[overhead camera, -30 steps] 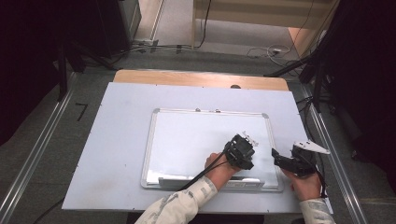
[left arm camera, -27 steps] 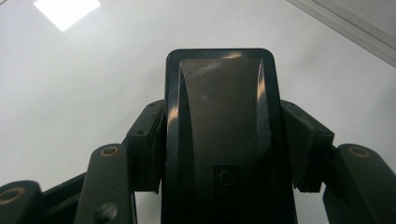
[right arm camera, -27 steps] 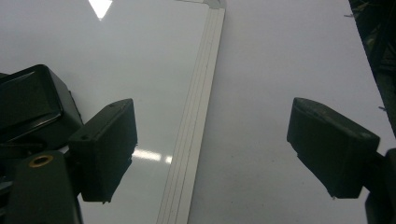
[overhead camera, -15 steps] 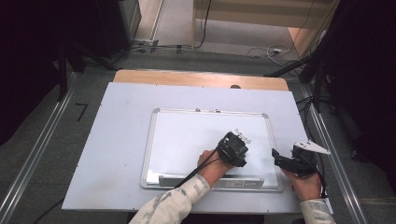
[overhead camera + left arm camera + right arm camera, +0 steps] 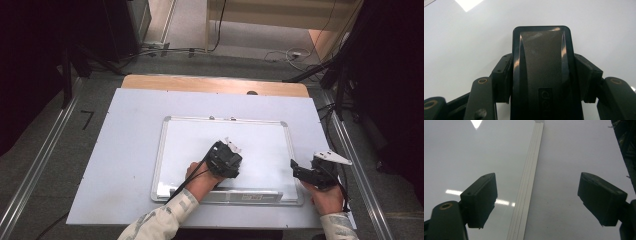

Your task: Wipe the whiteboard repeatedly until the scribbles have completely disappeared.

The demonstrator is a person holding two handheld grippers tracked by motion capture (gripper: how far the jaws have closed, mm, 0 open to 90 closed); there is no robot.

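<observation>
A white whiteboard (image 5: 200, 145) with a silver frame lies flat on the table. In the high view my left gripper (image 5: 226, 157) rests on the board's lower middle. In the left gripper view my left gripper (image 5: 545, 75) is shut on a black board eraser (image 5: 541, 62), whose face is against the white surface. My right gripper (image 5: 299, 171) stands open at the board's right edge. In the right gripper view its jaws (image 5: 537, 197) straddle the frame strip (image 5: 529, 182) with nothing between them.
The board lies on a pale tabletop (image 5: 130, 150) with a wooden strip (image 5: 210, 85) along its far edge. Metal rails (image 5: 40, 165) run down both sides of the table. Cables (image 5: 280, 52) lie on the floor beyond.
My left gripper has slid leftward across the whiteboard with the eraser in it. The right gripper has stayed in place.
</observation>
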